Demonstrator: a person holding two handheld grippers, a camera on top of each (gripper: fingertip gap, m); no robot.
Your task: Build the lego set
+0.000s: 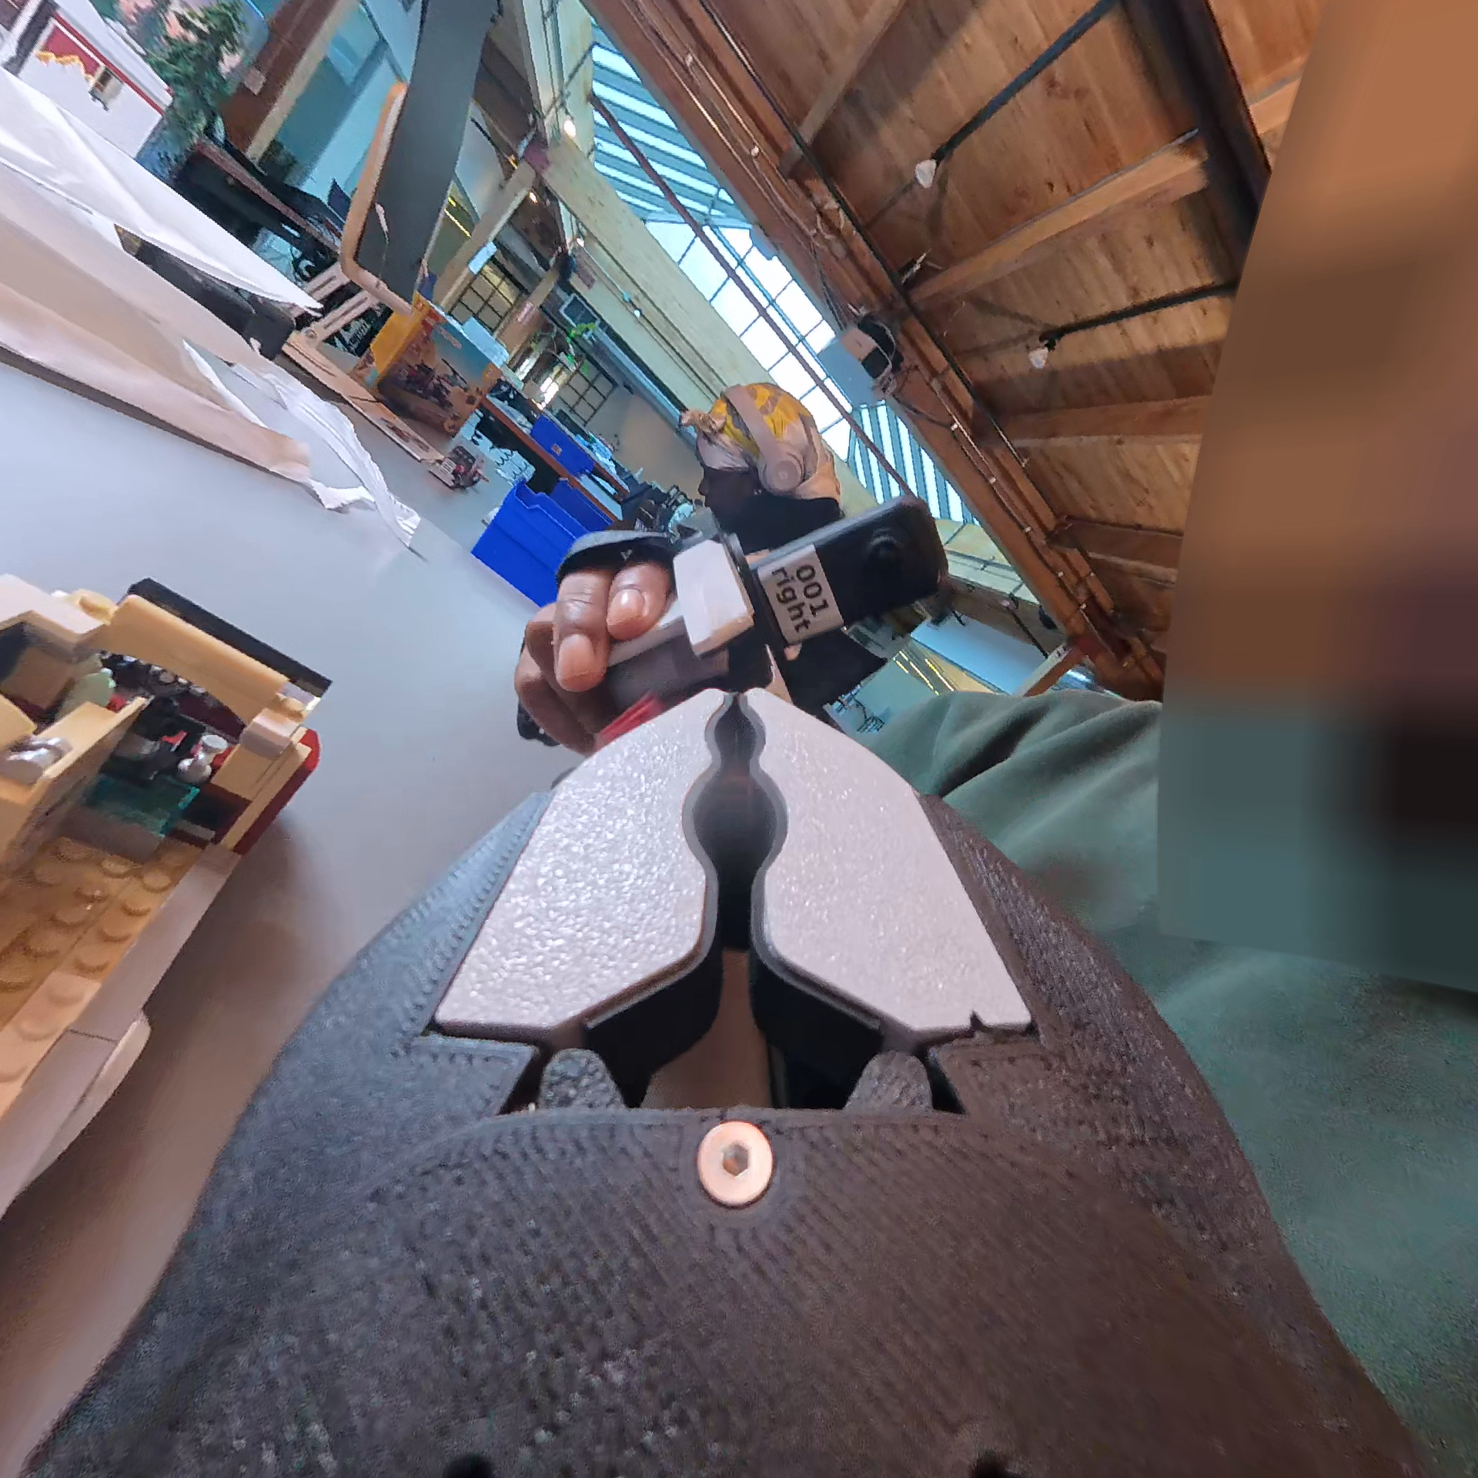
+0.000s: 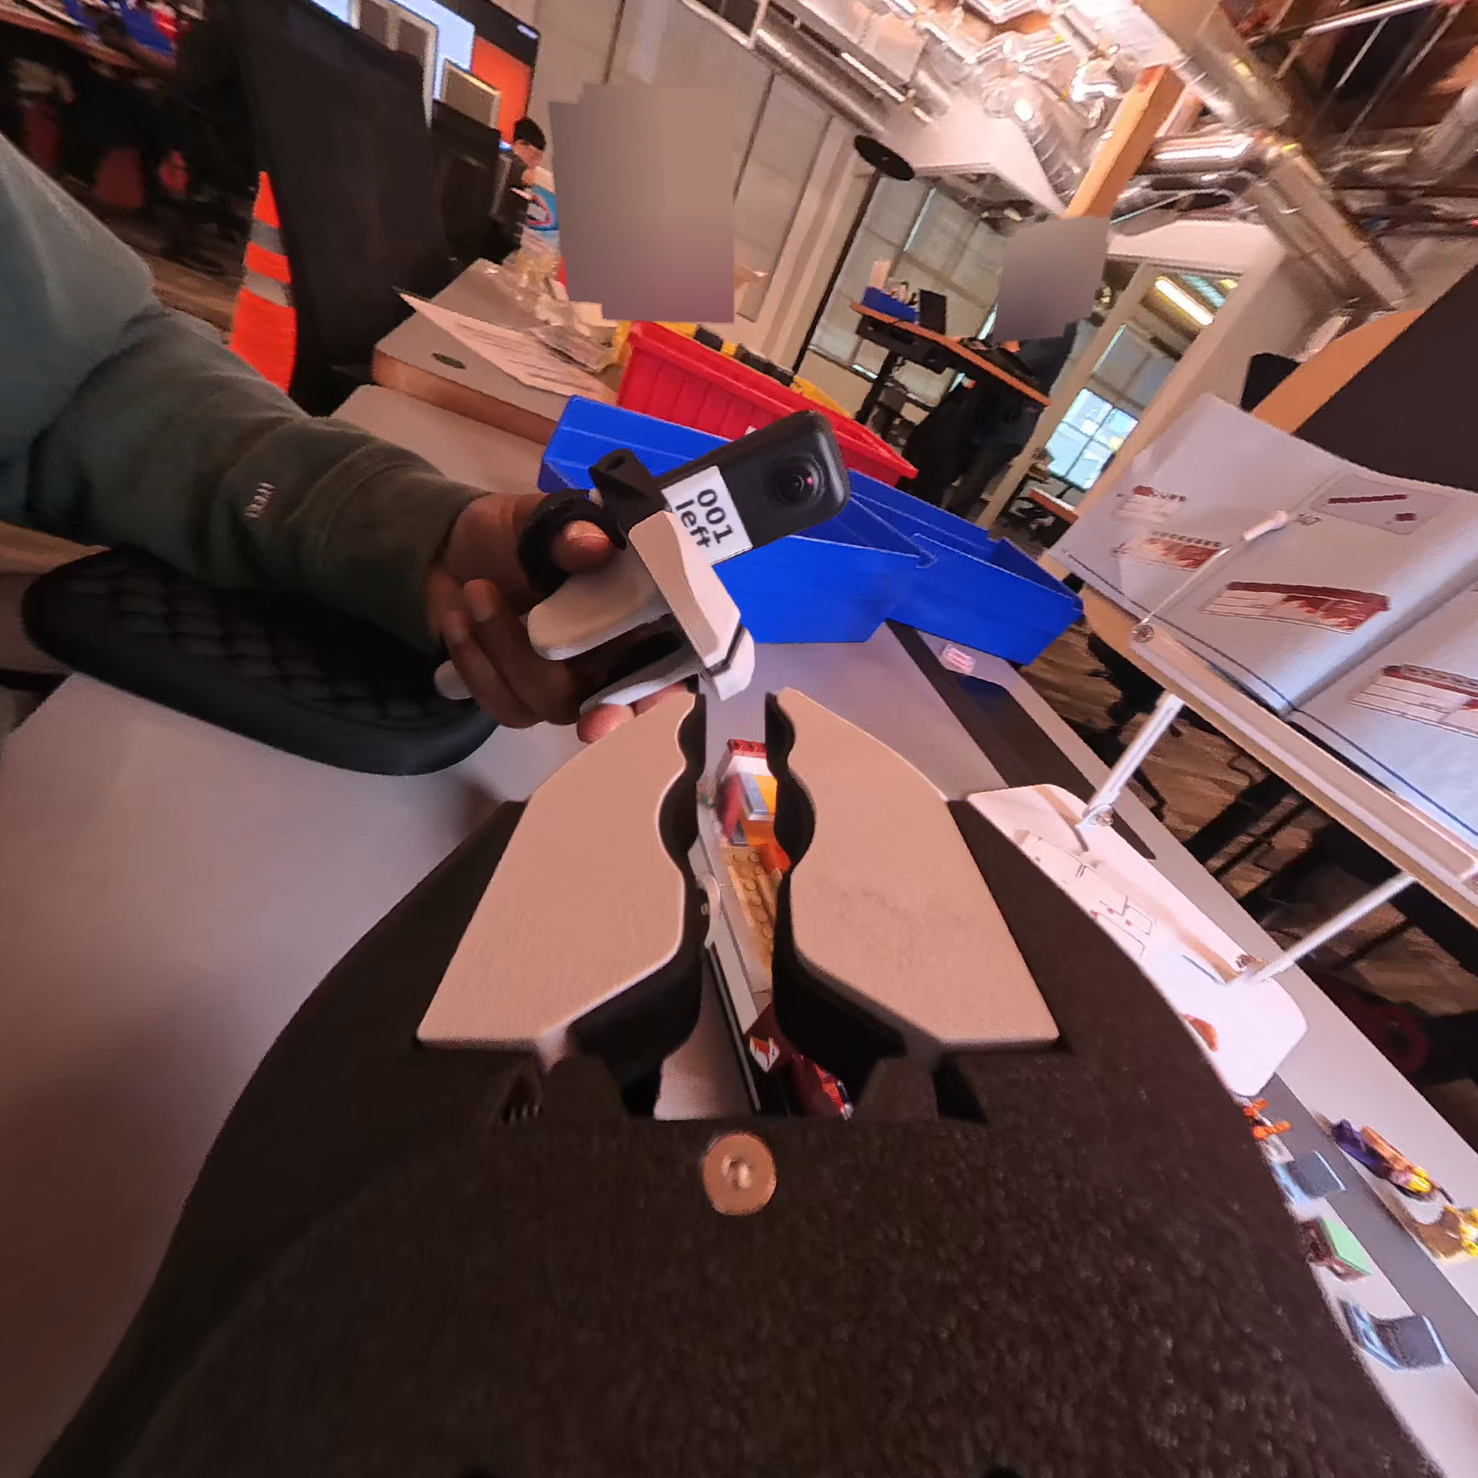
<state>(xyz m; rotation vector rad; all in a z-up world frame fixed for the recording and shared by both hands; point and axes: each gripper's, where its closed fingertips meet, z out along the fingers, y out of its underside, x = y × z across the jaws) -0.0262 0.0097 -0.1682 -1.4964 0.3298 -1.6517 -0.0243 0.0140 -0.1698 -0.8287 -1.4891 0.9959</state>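
Above the grey table (image 2: 200,840), hovering tip to tip: left tool (image 1: 734,704) pressed together on nothing, right tool (image 2: 736,712) slightly spread, framing the brick model (image 2: 748,808) below.

Tan brick building (image 1: 120,720) upright on table (image 1: 400,600)

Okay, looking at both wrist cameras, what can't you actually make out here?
- Brick model, right wrist view: visible only through the slot of the right claw; its fingers cover the rest, so contact with it is unclear.
- Right claw, left wrist view: tips hidden behind the shut left claw.
- Tan brick building, left wrist view: cut off by the left edge.
- Small pieces, right wrist view: blurred, near the right edge.
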